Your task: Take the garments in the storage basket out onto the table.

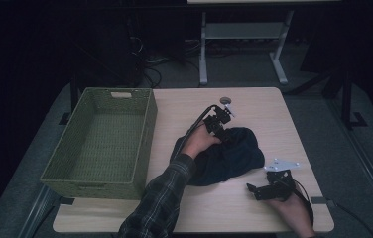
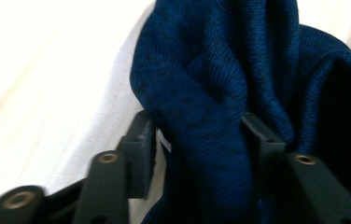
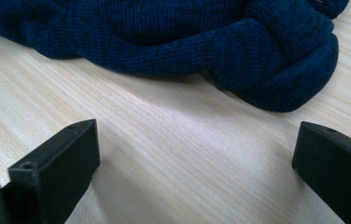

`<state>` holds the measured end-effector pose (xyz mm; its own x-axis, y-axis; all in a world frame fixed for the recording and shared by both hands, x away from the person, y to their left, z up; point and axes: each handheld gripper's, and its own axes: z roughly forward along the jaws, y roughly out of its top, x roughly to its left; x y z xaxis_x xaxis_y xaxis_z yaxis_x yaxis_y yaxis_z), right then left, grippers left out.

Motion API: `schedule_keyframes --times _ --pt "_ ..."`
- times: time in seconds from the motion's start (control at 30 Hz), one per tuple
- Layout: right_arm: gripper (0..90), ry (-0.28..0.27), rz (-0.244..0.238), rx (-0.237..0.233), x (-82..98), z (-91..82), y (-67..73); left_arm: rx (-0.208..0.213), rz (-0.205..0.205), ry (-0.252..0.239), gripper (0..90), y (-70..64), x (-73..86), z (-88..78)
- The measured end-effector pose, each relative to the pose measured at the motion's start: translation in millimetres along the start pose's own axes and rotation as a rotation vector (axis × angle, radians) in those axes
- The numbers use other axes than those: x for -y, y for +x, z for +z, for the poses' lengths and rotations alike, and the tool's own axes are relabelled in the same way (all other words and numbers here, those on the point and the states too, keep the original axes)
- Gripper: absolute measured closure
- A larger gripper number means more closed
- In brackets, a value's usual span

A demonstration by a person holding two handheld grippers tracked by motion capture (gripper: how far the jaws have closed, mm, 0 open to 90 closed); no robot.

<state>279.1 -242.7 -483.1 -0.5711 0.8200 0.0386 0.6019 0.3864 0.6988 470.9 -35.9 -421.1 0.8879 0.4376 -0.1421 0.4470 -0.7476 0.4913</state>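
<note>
You are working at a pale wooden table (image 1: 254,106) with rounded corners, its light grain showing close up in the right gripper view. It is standing on a grey carpeted floor (image 1: 318,106) that is running out to the far side and down both edges. At the far end of the room a white-framed desk (image 1: 244,37) is standing on two legs with flat feet, and dark cables (image 1: 150,67) are trailing over the floor to its left. The room around you is lying in deep shadow; walls are too dark to tell. A dark stand leg (image 1: 348,106) is rising at the far right.
</note>
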Motion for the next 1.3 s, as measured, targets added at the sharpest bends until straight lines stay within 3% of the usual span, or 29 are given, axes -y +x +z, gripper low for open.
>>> schedule_keyframes --times 0.17,0.33,0.43,0.53,0.73,1.07,1.3 --pt "0.5 -0.002 -0.008 0.002 0.0 0.0 -0.6 -0.049 0.013 -0.06 36.9 -1.1 -3.1 -24.1" --pt "0.4 -0.003 -0.005 0.002 0.0 0.1 -0.3 -0.072 0.016 -0.079 36.2 -4.7 -1.3 -52.8" --pt "0.4 0.001 -0.001 0.0 0.0 -0.1 -0.1 -0.069 0.006 -0.074 46.1 -8.5 5.9 -66.9" --pt "0.4 0.001 -0.002 0.001 0.0 -0.2 -0.1 -0.076 0.009 -0.062 65.8 -12.2 17.6 -77.3" --pt "0.4 0.001 0.0 0.0 0.0 -0.1 0.0 -0.089 -0.035 -0.037 89.6 -15.9 45.6 -92.1" --pt "0.4 0.001 -0.004 0.001 0.0 0.0 -0.2 -0.136 -0.1 -0.016 89.5 -15.2 90.6 -102.7" --pt "0.4 0.001 -0.004 0.001 0.0 0.0 -0.3 -0.145 -0.123 0.0 88.0 -19.8 105.8 -98.6"
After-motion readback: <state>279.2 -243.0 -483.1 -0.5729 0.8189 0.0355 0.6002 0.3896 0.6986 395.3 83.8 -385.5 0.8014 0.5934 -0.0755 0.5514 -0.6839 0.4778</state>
